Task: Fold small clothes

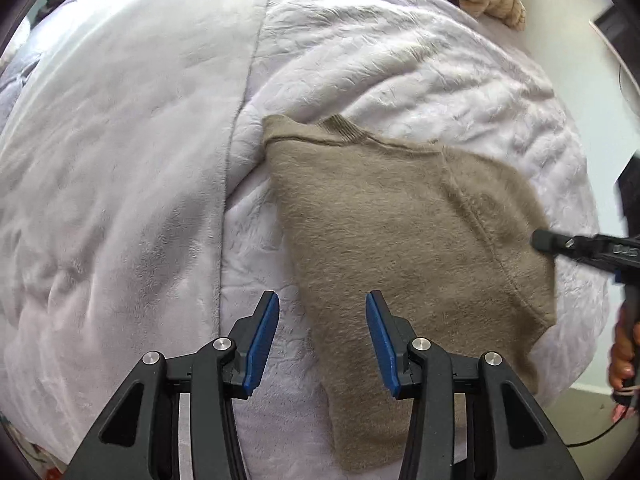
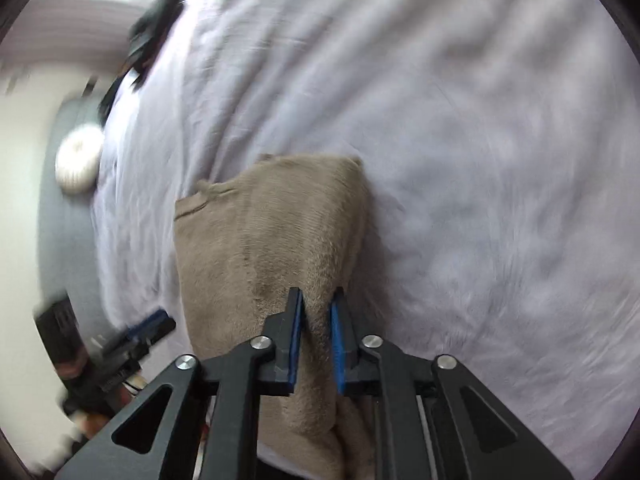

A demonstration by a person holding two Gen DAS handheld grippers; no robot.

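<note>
The small garment (image 1: 400,240) is a fuzzy knit piece in beige-brown colour, with a ribbed band along its edge at 12 o'clock. It lies mostly flat on a pale lilac blanket (image 1: 120,160), near the edge at 3 o'clock. In the right wrist view one ridge of the fabric is raised and pinched up at 6 o'clock.

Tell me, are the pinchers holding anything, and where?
The right gripper pinches a raised fold of the brown sweater near one edge. The left gripper is open, holding nothing.
</note>
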